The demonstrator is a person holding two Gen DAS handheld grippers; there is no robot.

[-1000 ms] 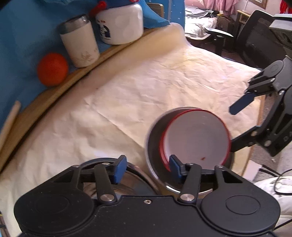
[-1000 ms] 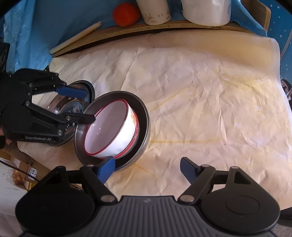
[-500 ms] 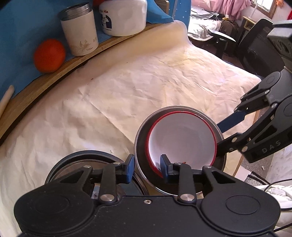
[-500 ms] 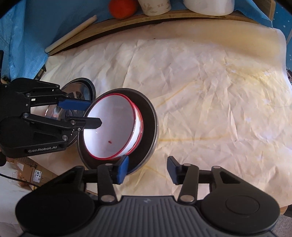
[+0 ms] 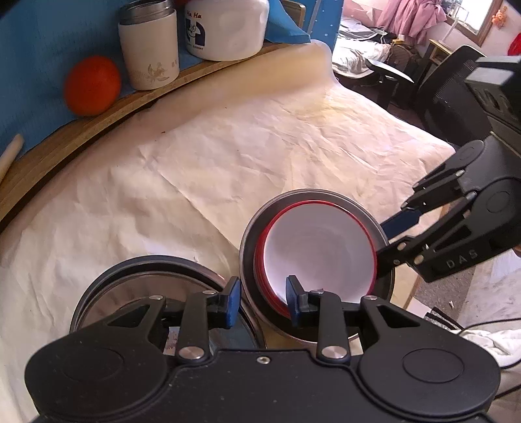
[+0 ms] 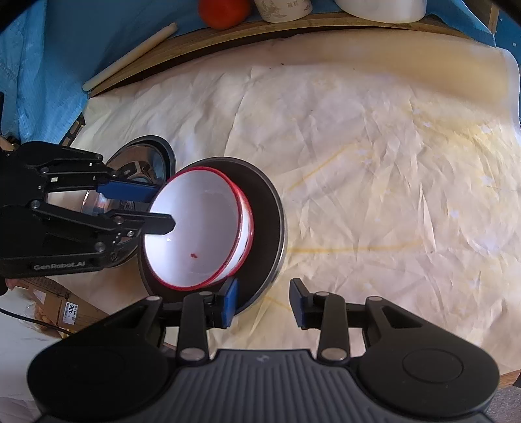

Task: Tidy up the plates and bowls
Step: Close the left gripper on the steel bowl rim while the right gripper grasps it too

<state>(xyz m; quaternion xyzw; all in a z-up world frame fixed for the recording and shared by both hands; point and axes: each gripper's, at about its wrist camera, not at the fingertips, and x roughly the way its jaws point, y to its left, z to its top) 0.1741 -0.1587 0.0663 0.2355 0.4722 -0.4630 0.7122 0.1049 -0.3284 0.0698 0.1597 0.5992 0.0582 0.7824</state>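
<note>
A white bowl with a red rim (image 5: 320, 252) (image 6: 198, 234) sits tilted inside a larger steel bowl (image 5: 252, 227) (image 6: 270, 214), near the table's front edge. My left gripper (image 5: 262, 302) (image 6: 153, 208) straddles the near rims of both bowls, one finger inside the white bowl and one outside the steel bowl, jaws narrowed onto them. My right gripper (image 6: 263, 304) (image 5: 395, 232) straddles the steel bowl's rim on the opposite side, jaws partly open. A second steel bowl (image 5: 130, 283) (image 6: 146, 162) stands just left of the pair.
At the back, a wooden board (image 5: 65, 130) holds an orange (image 5: 92, 85), a white tumbler (image 5: 148, 44) and a white jar (image 5: 228, 27). A pale rolling pin (image 6: 130, 58) lies on the board. Crumpled cream paper (image 6: 358, 162) covers the table. A black chair (image 5: 456, 91) stands beyond the right edge.
My left gripper's jaws have narrowed around the bowls' rims. My right gripper's jaws have narrowed and come up to the steel bowl's rim. The white bowl has tipped more upright in the steel bowl.
</note>
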